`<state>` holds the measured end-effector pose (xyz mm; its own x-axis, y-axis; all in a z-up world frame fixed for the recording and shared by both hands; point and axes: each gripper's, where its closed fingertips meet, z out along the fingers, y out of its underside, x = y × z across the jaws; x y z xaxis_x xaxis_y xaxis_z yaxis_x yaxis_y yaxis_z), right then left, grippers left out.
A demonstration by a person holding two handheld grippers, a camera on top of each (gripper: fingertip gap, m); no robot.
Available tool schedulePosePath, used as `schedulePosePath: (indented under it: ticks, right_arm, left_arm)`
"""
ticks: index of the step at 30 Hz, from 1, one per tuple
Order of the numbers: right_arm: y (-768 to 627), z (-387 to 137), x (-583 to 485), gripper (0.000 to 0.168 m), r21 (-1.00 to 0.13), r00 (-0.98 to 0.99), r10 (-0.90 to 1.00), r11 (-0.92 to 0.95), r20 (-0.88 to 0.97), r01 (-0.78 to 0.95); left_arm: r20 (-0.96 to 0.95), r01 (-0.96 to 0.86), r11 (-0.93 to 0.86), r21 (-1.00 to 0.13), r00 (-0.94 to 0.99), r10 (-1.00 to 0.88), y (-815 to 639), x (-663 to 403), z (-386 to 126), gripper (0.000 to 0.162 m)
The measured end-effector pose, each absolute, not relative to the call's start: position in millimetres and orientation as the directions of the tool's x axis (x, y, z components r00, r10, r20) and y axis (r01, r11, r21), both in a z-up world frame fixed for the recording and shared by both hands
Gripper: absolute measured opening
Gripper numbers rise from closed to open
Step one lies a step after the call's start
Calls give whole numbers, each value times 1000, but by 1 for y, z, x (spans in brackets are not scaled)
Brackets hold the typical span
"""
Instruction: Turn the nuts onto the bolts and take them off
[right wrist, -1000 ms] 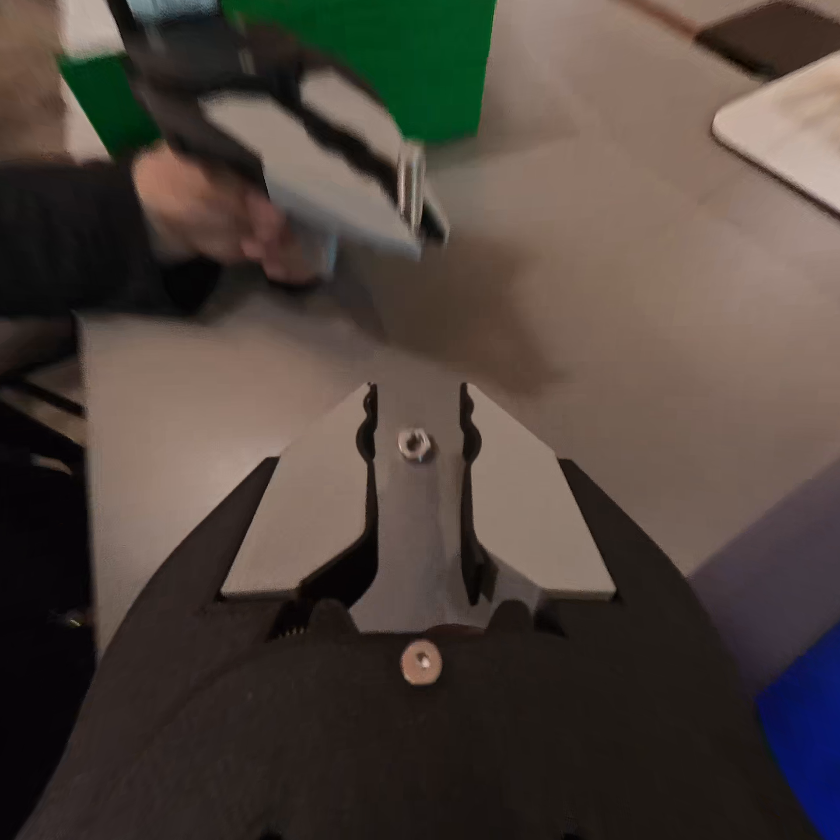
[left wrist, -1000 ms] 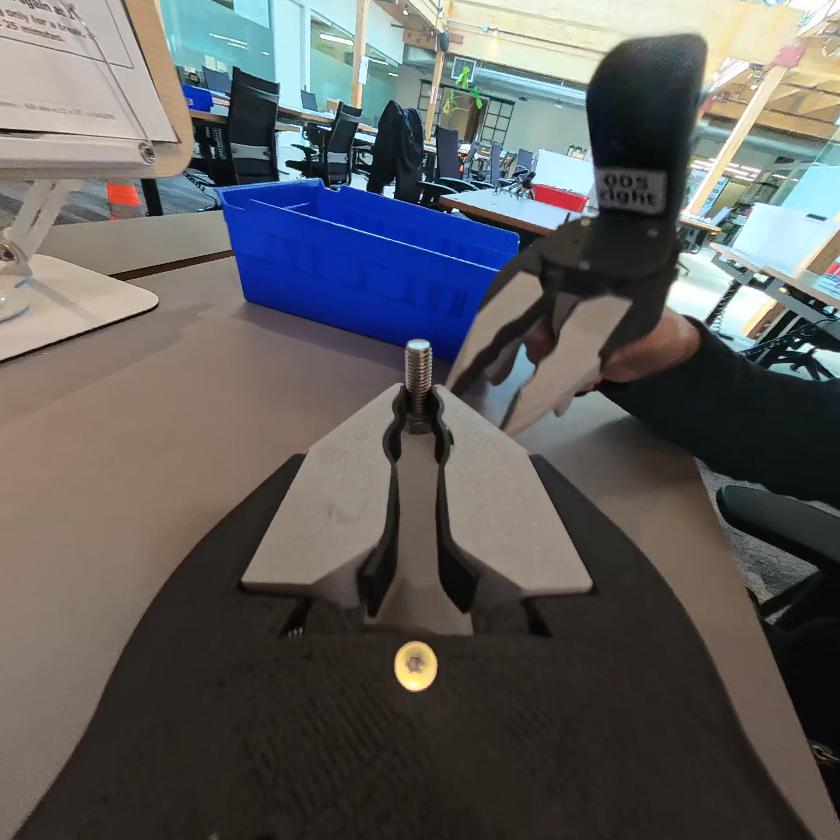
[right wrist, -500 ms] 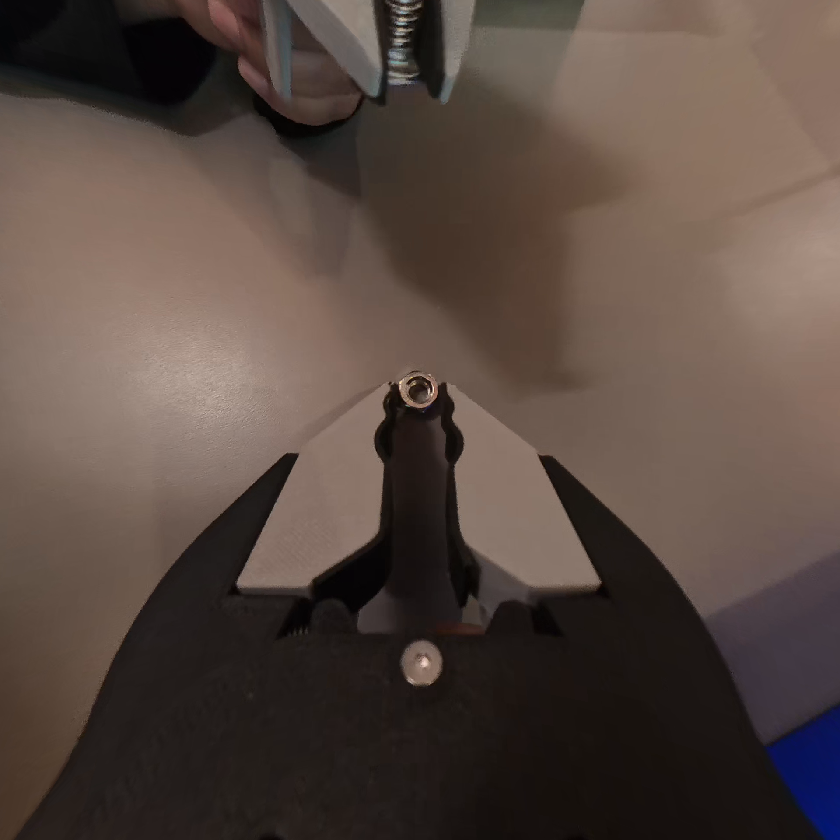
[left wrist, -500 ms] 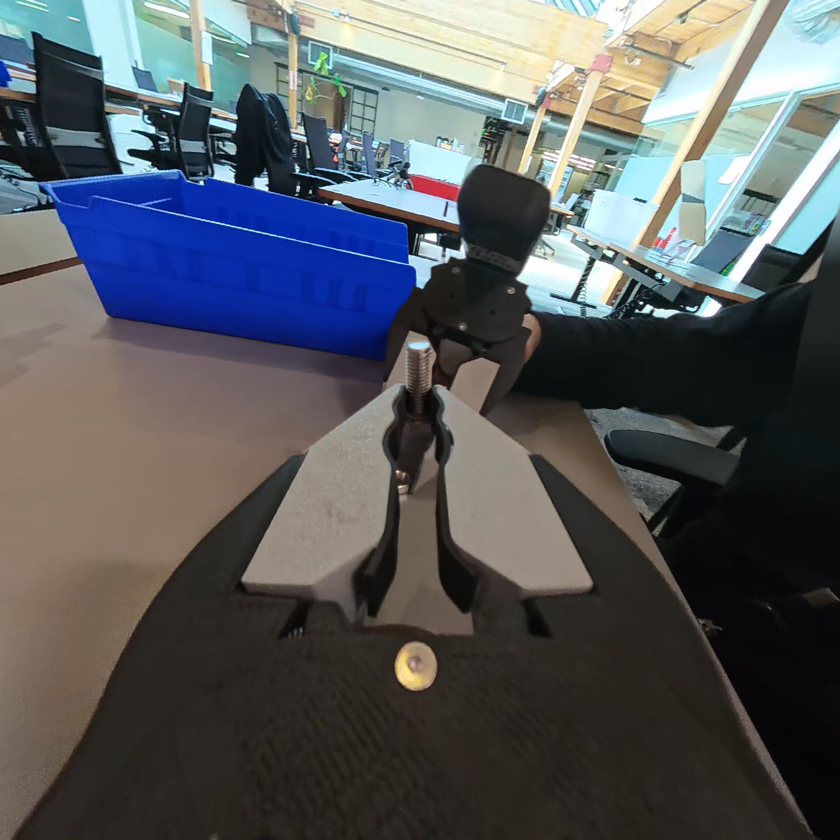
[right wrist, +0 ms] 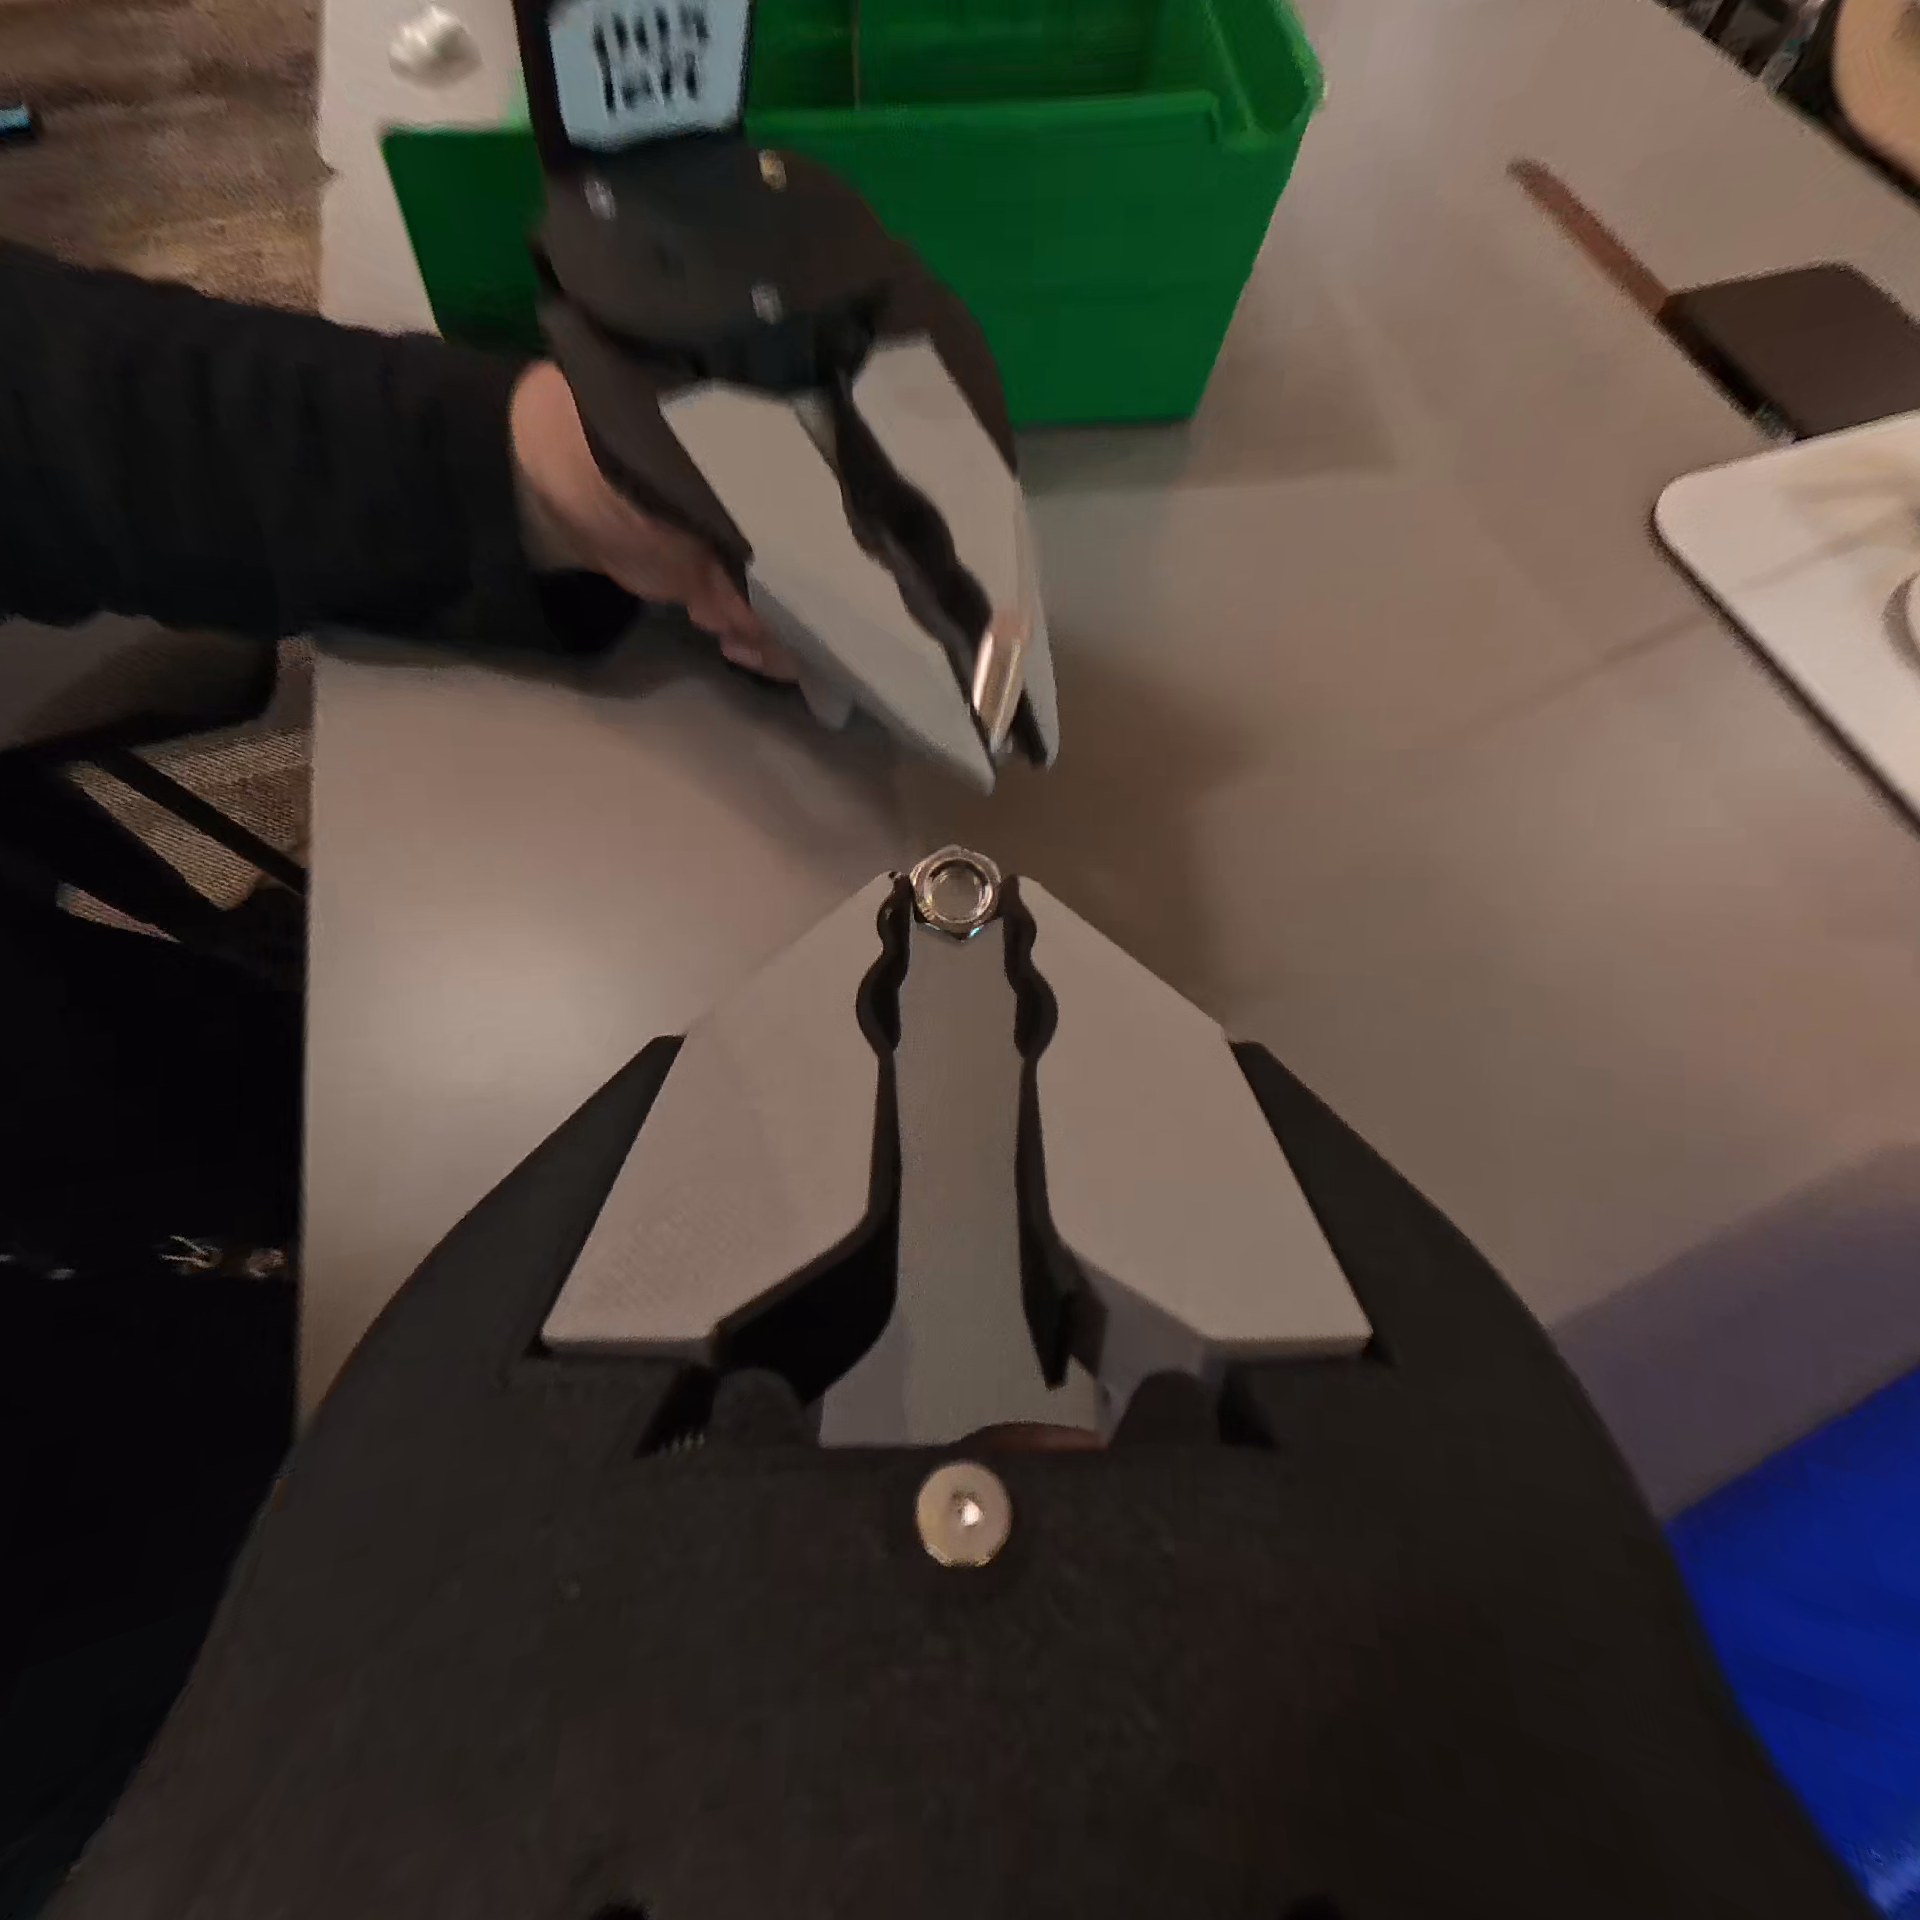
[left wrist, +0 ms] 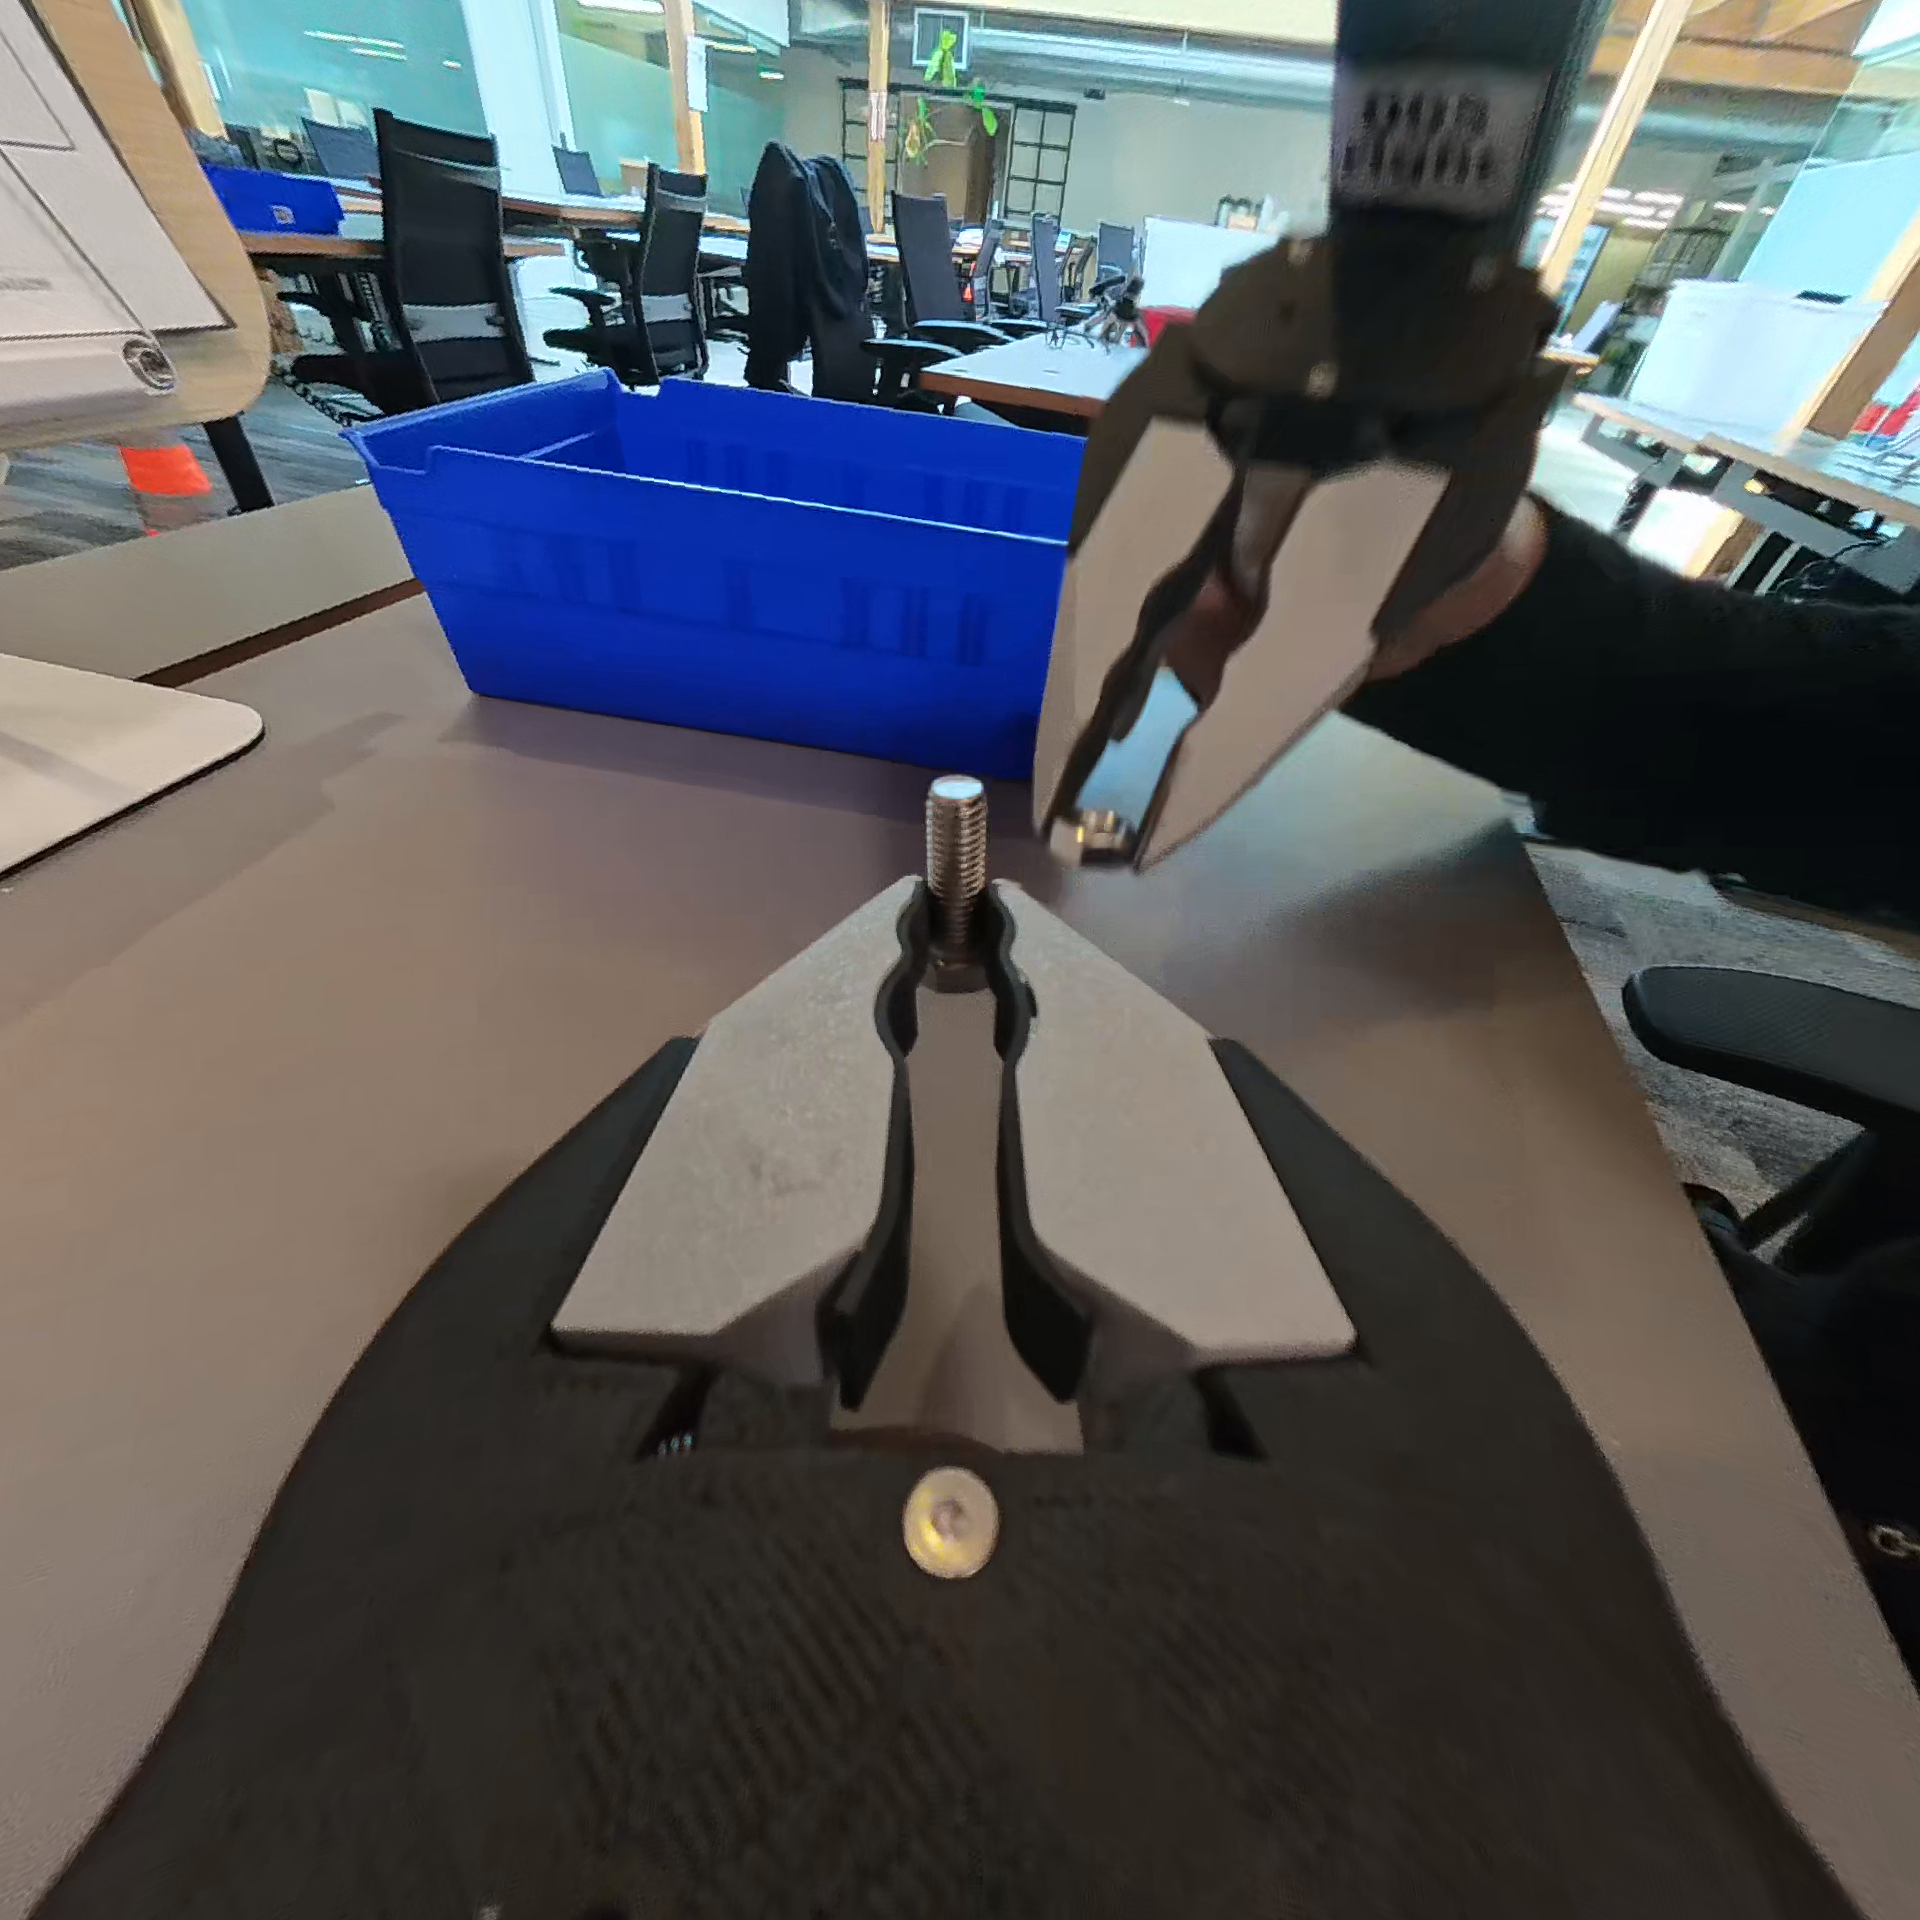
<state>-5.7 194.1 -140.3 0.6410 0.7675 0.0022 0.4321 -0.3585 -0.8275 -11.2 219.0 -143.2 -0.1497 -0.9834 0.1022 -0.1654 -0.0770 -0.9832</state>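
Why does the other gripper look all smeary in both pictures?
Left wrist view: the right gripper with its nut is motion-blurred, while the bolt is sharp. Right wrist view: the left gripper is smeared, the green bin soft.

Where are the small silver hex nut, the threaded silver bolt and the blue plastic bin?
Small silver hex nut (right wrist: pixel 953 898): right wrist view, on its ring face.
Threaded silver bolt (left wrist: pixel 956 857): left wrist view, on its threaded shank.
Blue plastic bin (left wrist: pixel 748 613): left wrist view, on its front wall.
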Motion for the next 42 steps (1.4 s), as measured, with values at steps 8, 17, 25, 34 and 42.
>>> schedulePosePath:
  ticks: [8, 17, 25, 34, 42]
  right_arm:
    - [207, -113, -27, 14, -780, 604, 796, -356, 36, 515]
    - [208, -117, -29, 14, -710, 603, 795, -386, 69, 589]
    - [209, -120, -31, 14, -702, 602, 797, -402, 48, 588]
    - [210, -122, -29, 14, -706, 606, 795, -413, 29, 575]
    - [208, -125, -29, 14, -695, 606, 796, -427, 15, 578]
  left_arm:
    - [19, -194, 13, -981, -166, -986, 206, -8, -148, 6]
    - [-4, -189, 35, -981, -160, -987, 206, -8, -148, 6]
    - [-2, -182, 32, -983, -167, -986, 204, -8, -147, 6]
    - [5, -173, 26, -985, -172, -985, 203, -8, -146, 6]
    - [1, -173, 30, -984, -178, -984, 201, -8, -146, 6]
